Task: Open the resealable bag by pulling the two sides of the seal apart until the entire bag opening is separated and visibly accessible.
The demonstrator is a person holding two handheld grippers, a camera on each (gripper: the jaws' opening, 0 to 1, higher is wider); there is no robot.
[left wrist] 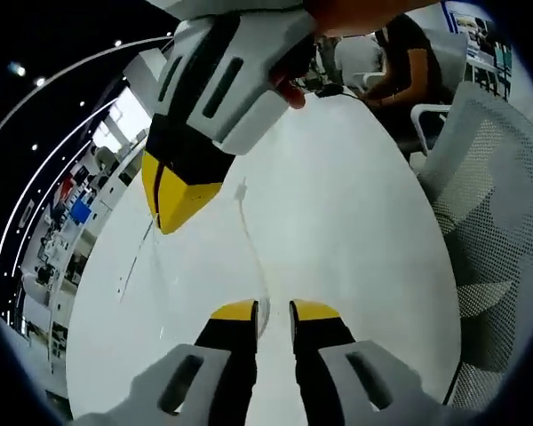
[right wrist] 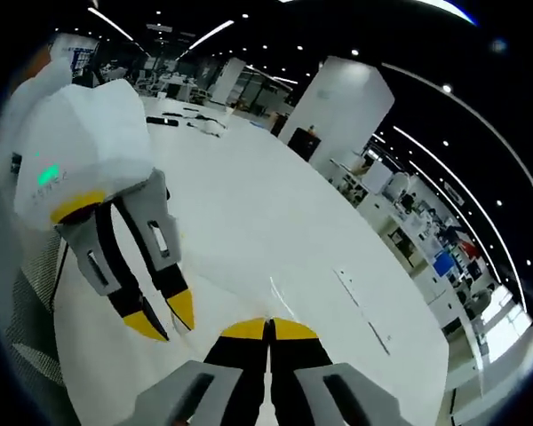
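The resealable bag (left wrist: 249,235) is clear film and hard to make out. It shows as a thin pale edge running over the white table (left wrist: 338,222) down to my left gripper (left wrist: 274,312). That gripper's yellow-tipped jaws stand a little apart, with the film's end by the inner face of the left jaw. My right gripper (left wrist: 171,206) hangs above and to the left, its tips pressed together. In the right gripper view the bag edge (right wrist: 280,297) runs into my right gripper (right wrist: 268,330), which is shut on it. The left gripper (right wrist: 163,317) sits beside it, tips slightly parted.
A white mesh chair (left wrist: 489,222) stands at the table's right edge, and a seated person (left wrist: 409,62) is at the far end. Cables and small items (right wrist: 195,122) lie at the far side. Thin marks (right wrist: 360,311) cross the tabletop. A white pillar (right wrist: 338,106) rises beyond.
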